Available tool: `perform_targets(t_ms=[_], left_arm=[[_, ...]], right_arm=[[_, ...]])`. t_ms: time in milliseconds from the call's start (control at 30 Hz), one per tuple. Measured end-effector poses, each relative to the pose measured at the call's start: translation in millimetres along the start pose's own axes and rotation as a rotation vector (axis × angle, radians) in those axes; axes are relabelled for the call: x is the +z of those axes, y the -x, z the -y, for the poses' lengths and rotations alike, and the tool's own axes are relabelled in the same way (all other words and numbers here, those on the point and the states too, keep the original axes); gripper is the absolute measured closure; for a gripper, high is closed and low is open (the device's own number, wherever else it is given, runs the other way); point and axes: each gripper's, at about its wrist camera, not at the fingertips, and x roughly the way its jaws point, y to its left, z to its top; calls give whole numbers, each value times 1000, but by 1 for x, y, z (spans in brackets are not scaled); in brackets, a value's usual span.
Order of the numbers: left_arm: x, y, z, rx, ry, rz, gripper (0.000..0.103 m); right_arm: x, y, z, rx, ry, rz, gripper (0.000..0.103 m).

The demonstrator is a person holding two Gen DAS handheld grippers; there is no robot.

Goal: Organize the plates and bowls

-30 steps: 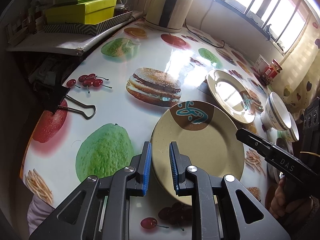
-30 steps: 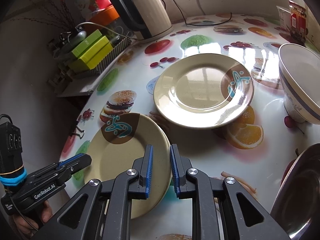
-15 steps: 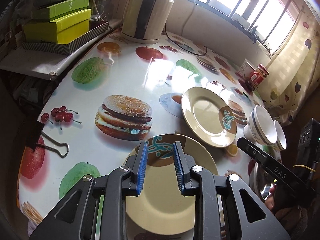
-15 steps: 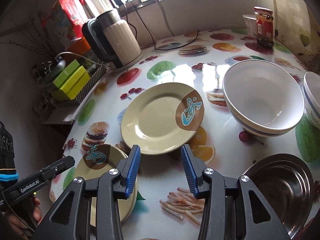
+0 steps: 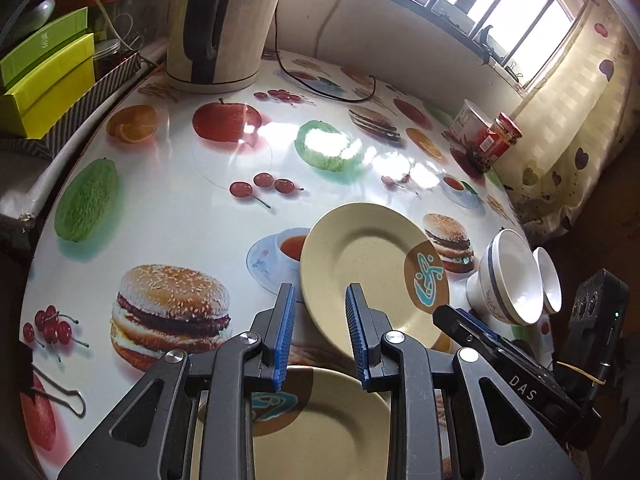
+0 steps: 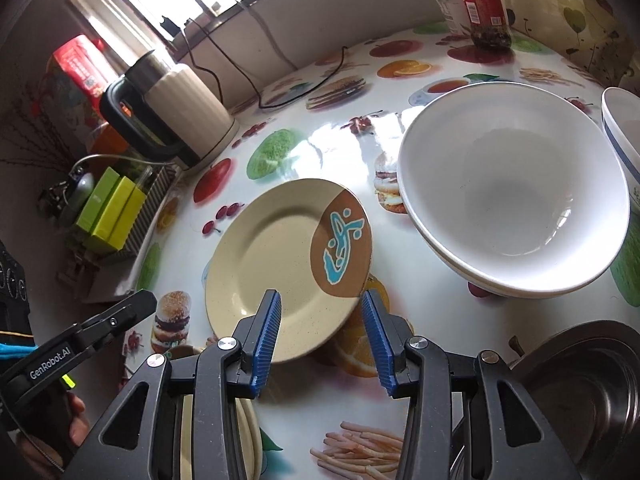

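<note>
A cream plate with a brown patch and blue mark [image 5: 360, 264] lies on the fruit-print table, just beyond my open, empty left gripper [image 5: 322, 334]. A second like plate [image 5: 320, 428] lies under that gripper near the front edge. In the right wrist view the far plate [image 6: 280, 268] is just ahead of my open, empty right gripper [image 6: 320, 344], and the near plate's rim [image 6: 250, 428] shows below it. A large white bowl [image 6: 516, 204] sits right of the plate, with a smaller bowl [image 6: 624, 120] beyond. Both bowls [image 5: 512, 276] show in the left wrist view.
An electric kettle [image 5: 220, 24] with its cord stands at the back. Green boxes on a tray [image 5: 44, 72] sit at the left. A jar [image 5: 496, 140] and tub stand at the back right. A steel bowl [image 6: 580, 396] sits at the front right. A binder clip [image 5: 60, 392] lies front left.
Both grippers have opened and pulled up and back from the near plate, which now lies on the table. Both views have swung toward the far plate and the bowls.
</note>
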Motion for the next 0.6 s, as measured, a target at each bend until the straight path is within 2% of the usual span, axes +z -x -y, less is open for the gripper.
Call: perform_targets(t_ms=[333,600], left_arm=[[27,-36,2,1,-35,-67,76],[35,-55,-7,-18,10,-109,76]], right_arm=[[11,-16,10,-7,-48,-4,61],[15,-22,13,-12,-56,-1,61]])
